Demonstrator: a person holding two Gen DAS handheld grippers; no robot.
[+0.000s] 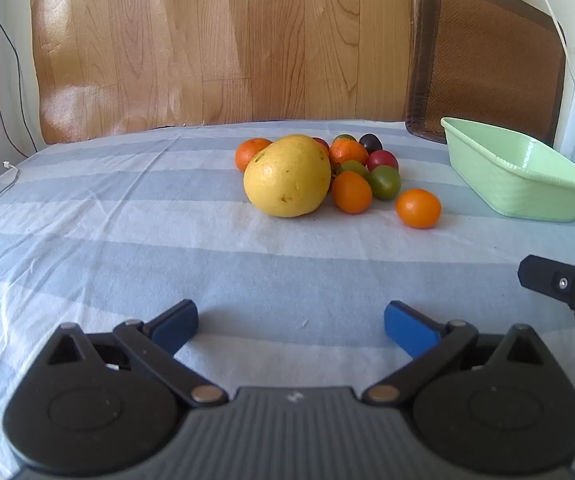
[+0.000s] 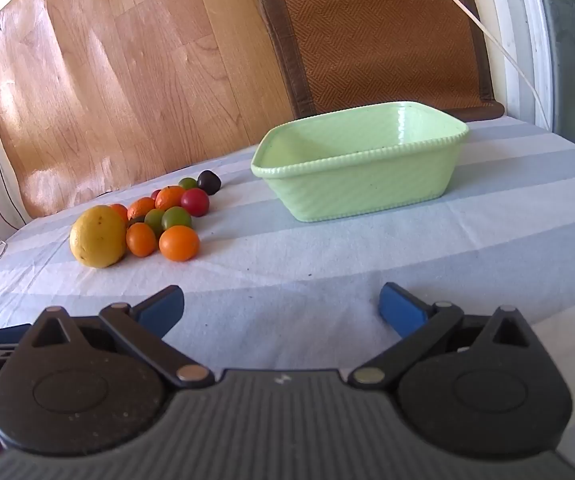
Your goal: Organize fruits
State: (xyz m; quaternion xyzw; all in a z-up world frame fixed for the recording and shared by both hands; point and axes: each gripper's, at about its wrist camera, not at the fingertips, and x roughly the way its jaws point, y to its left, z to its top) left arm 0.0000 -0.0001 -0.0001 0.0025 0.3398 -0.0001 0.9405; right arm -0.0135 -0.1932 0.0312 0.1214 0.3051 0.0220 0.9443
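Note:
A heap of fruit lies on the striped cloth: a big yellow grapefruit (image 1: 287, 176) (image 2: 98, 236), several small oranges (image 1: 418, 208) (image 2: 179, 243), green, red and dark tomatoes (image 1: 385, 182) (image 2: 194, 202). A pale green basket (image 1: 519, 178) (image 2: 361, 160) stands to their right and holds nothing I can see. My left gripper (image 1: 290, 322) is open and empty, well short of the fruit. My right gripper (image 2: 281, 307) is open and empty, facing the gap between fruit and basket; part of it shows in the left wrist view (image 1: 563, 286).
A wooden board (image 1: 223, 40) and a brown woven mat (image 1: 487, 60) lean against the wall behind the table. A white cable (image 1: 567, 64) hangs at the right and a dark cable (image 1: 5, 76) at the left. The cloth's right edge (image 2: 567, 304) drops off near my right gripper.

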